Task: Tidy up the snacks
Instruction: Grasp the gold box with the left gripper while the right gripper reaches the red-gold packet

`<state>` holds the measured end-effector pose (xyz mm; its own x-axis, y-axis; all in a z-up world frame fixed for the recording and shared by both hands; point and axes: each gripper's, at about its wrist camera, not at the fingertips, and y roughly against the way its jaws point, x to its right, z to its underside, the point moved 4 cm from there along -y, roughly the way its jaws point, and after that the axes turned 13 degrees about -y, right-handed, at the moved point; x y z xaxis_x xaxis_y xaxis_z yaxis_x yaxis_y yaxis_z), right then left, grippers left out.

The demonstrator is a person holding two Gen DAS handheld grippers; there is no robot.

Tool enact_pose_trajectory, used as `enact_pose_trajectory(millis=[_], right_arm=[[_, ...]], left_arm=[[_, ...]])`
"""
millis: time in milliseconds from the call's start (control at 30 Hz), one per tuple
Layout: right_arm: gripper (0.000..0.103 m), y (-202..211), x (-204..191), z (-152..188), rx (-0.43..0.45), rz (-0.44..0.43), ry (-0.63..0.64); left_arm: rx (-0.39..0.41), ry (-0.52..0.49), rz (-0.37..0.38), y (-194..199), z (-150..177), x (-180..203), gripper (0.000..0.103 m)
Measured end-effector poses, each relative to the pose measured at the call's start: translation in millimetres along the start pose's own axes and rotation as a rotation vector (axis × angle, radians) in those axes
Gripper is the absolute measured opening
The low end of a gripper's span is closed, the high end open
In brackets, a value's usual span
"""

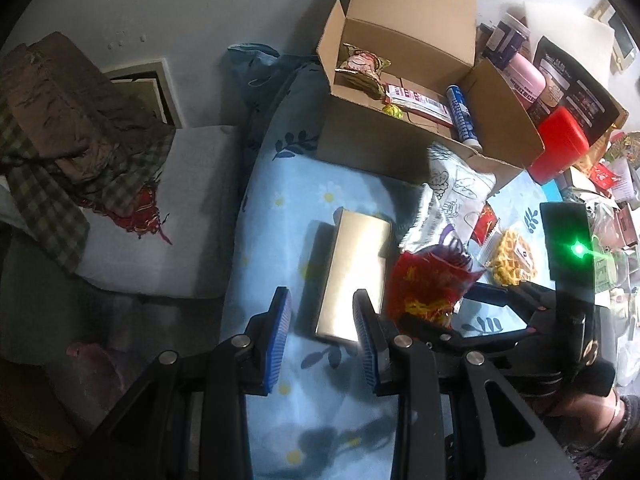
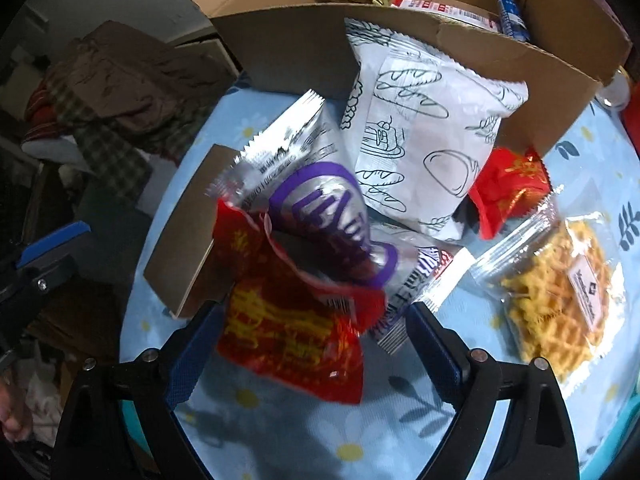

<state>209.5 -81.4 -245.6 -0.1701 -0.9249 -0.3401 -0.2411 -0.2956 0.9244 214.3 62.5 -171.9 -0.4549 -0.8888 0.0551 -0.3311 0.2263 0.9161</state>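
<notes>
An open cardboard box (image 1: 404,148) stands at the back of the floral blue cloth and holds a few snack packets and a blue tube (image 1: 462,114). My left gripper (image 1: 324,344) is open and empty, its pads on either side of the near end of a flat tan box (image 1: 356,272). My right gripper (image 2: 308,340) is open around a red packet with yellow print (image 2: 292,336), which looks blurred between the pads. Behind it lie a silver and purple packet (image 2: 332,216) and a white bread-print bag (image 2: 424,148) leaning on the cardboard box (image 2: 304,52).
A clear waffle packet (image 2: 560,292) and a small red packet (image 2: 508,192) lie at right. A red tin (image 1: 560,144), jars and more packets crowd the far right. Folded brown and checked cloths (image 1: 68,120) sit on a white cushion at left.
</notes>
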Motion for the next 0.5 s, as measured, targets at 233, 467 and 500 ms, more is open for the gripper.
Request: enact_pose_trajectory(millis=[233, 467, 500], right_arm=[[0.082, -1, 0, 0, 0.003, -0.022, 0.026], [0.077, 2, 9, 0, -0.003, -0.037, 0.029], [0.077, 2, 9, 1, -0.004, -0.036, 0.031]], left_arm=[[-0.022, -0.053, 0.061, -18, -10, 13, 0.032], [-0.078, -0.102, 0.104, -40, -13, 28, 0.032], [-0.092, -0.106, 0.101, -43, -12, 29, 0.032]])
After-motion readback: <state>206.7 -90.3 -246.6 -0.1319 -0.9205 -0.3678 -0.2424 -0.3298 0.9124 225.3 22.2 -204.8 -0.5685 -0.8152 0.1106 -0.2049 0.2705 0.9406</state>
